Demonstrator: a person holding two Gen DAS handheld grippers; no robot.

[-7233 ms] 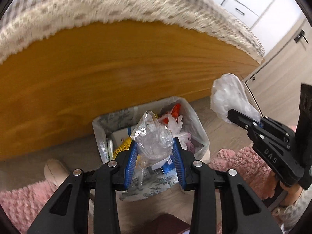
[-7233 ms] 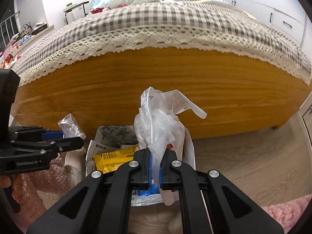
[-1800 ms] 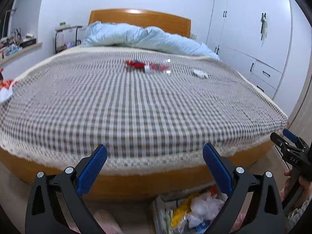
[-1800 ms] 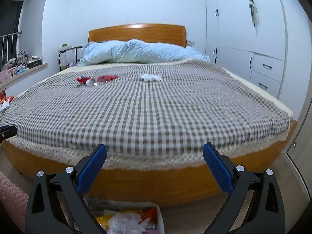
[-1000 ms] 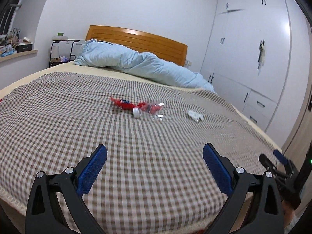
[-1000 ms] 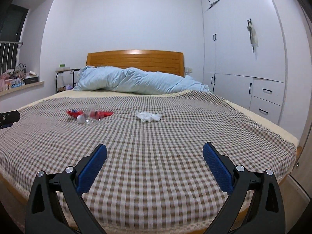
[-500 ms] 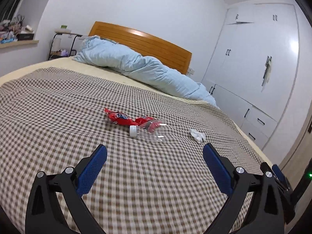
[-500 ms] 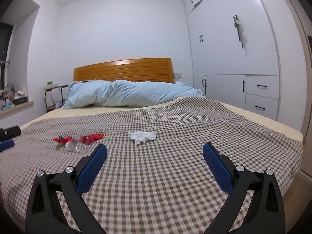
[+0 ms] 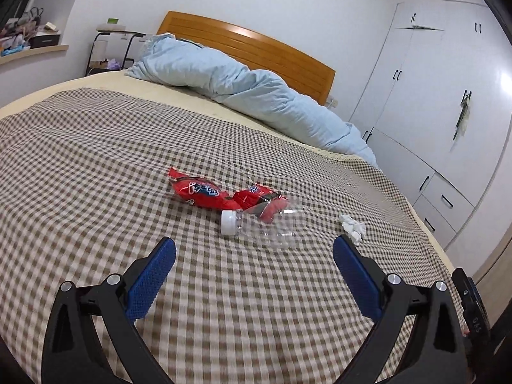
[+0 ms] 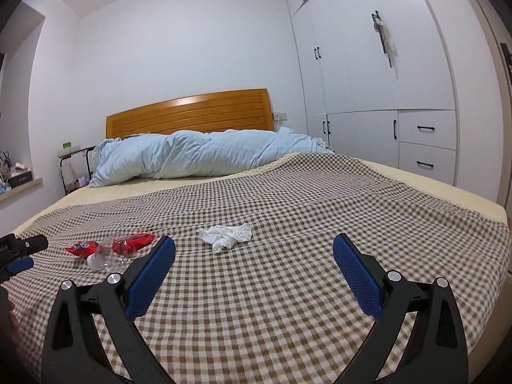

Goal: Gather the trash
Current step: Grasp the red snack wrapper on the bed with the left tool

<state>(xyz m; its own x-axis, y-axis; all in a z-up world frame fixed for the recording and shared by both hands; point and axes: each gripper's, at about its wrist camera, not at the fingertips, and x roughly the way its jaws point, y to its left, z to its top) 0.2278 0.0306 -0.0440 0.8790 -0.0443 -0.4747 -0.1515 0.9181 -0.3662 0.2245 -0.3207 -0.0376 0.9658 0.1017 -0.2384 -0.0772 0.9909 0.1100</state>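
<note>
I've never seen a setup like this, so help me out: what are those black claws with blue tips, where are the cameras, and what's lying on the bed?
A person holds one two-finger gripper in each hand. Each picture comes from a wide-angle camera on a gripper, looking along its fingers. The left gripper and right gripper are both open and empty. On the checked bedspread lie red snack wrappers, a clear plastic bottle on its side touching them, and, apart, a crumpled white tissue. A blue duvet lies by the headboard.

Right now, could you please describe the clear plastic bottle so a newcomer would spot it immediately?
On the checked bedspread, mid-bed, the bottle lies on its side against two red snack wrappers. It alone is see-through with a white cap; the crumpled tissue lies apart.
</note>
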